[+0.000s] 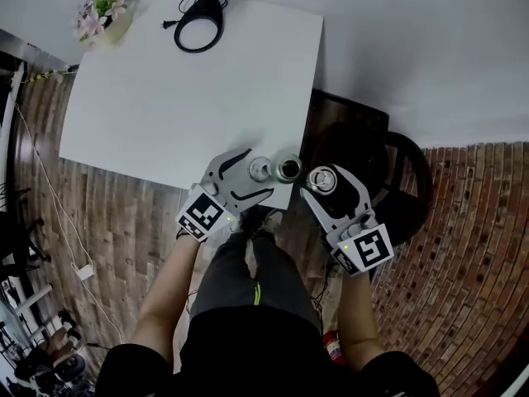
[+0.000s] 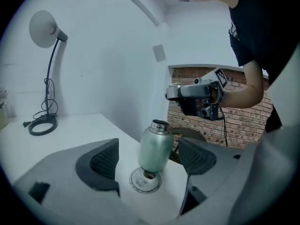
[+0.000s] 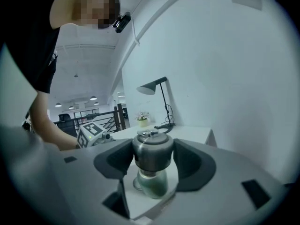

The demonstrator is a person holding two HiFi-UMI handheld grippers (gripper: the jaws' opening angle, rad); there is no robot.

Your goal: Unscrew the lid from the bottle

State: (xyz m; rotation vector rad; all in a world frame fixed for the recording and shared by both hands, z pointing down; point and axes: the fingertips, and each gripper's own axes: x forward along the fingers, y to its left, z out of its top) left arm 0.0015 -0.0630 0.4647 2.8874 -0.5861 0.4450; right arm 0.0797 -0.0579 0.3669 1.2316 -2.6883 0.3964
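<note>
A pale green metal bottle (image 1: pixel 288 169) stands with its mouth uncovered at the near right corner of the white table (image 1: pixel 165 98). My left gripper (image 1: pixel 258 174) is open. In the left gripper view the bottle (image 2: pixel 156 146) rises between its dark pads (image 2: pixel 104 161) without touching them, and a flat round disc (image 2: pixel 145 180) lies on the table in front of it. My right gripper (image 1: pixel 321 180) is shut on the grey metal lid (image 1: pixel 321 178). It holds the lid (image 3: pixel 152 150) off the bottle (image 3: pixel 153 183), slightly above and to its right.
A black desk lamp (image 1: pixel 198 23) with its cord and a small flower pot (image 1: pixel 101 19) stand at the table's far edge. A dark chair (image 1: pixel 376 168) sits just right of the table on the brick-patterned floor. The bottle is close to the table's near edge.
</note>
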